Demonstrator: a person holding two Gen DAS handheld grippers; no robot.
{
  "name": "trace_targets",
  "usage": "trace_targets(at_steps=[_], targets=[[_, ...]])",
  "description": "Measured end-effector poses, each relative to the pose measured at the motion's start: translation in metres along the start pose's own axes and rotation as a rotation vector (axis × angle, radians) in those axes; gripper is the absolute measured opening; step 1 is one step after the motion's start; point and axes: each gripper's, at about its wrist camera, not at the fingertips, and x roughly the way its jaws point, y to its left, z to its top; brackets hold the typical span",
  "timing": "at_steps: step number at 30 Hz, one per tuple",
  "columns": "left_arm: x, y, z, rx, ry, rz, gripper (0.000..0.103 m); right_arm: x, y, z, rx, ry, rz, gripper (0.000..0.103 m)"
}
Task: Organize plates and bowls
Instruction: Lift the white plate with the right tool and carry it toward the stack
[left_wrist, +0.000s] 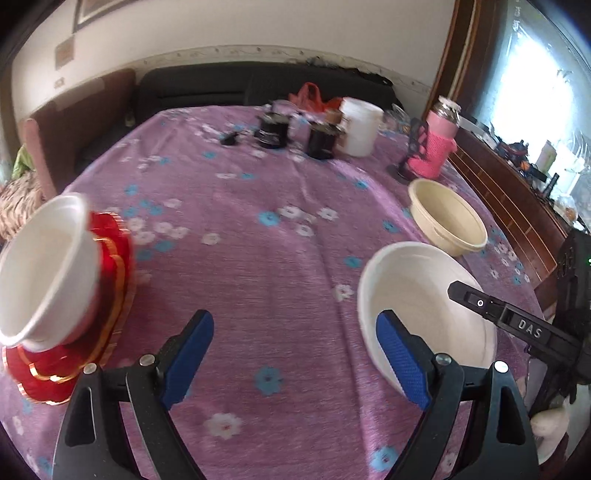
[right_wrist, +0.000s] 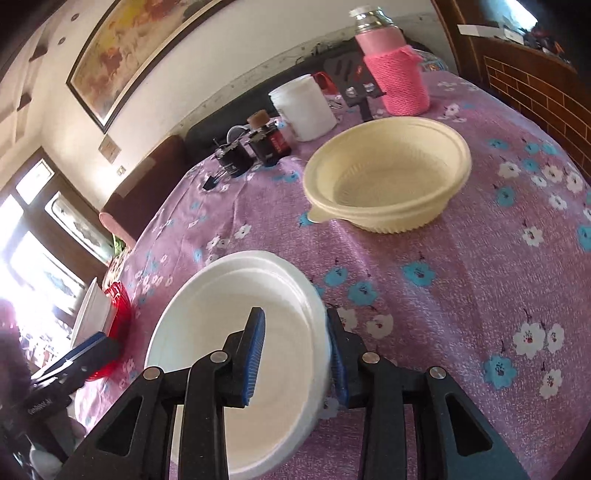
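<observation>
My right gripper (right_wrist: 297, 354) is shut on the rim of a white foam bowl (right_wrist: 221, 332), one finger inside and one outside, holding it just over the purple flowered tablecloth (right_wrist: 443, 302). The same bowl (left_wrist: 417, 306) shows in the left wrist view with the right gripper's finger (left_wrist: 491, 314) on it. A cream plastic bowl (right_wrist: 388, 177) stands behind it, also in the left wrist view (left_wrist: 447, 218). At the left, another white bowl (left_wrist: 44, 266) sits on red plates (left_wrist: 107, 295). My left gripper (left_wrist: 295, 354) is open and empty over the cloth.
At the table's far side stand a pink knit-covered flask (right_wrist: 395, 70), a white tub (right_wrist: 306, 107), dark jars (right_wrist: 251, 147) and a red bag (left_wrist: 314, 96). A dark sofa (left_wrist: 221, 85) lies behind, a wooden cabinet (left_wrist: 509, 192) at the right.
</observation>
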Motion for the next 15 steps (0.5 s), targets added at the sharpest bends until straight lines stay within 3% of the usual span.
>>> trace_targets(at_steps=[5, 7, 11, 12, 15], targets=[[0.025, -0.022, 0.002, 0.043, 0.027, 0.016, 0.089, -0.003, 0.0, -0.002, -0.007, -0.006, -0.03, 0.035], [0.031, -0.028, 0.002, 0.053, 0.034, 0.012, 0.084, -0.001, 0.001, -0.003, -0.011, 0.0, -0.055, 0.035], [0.052, -0.037, 0.002, 0.072, 0.088, -0.001, 0.034, 0.002, 0.003, -0.004, -0.029, 0.006, -0.091, 0.035], [0.056, -0.039, 0.002, 0.075, 0.106, -0.014, 0.025, 0.002, 0.003, -0.004, -0.03, 0.007, -0.096, 0.035], [0.06, -0.041, -0.001, 0.074, 0.12, -0.026, 0.024, 0.004, 0.004, -0.006, -0.036, 0.017, -0.103, 0.035]])
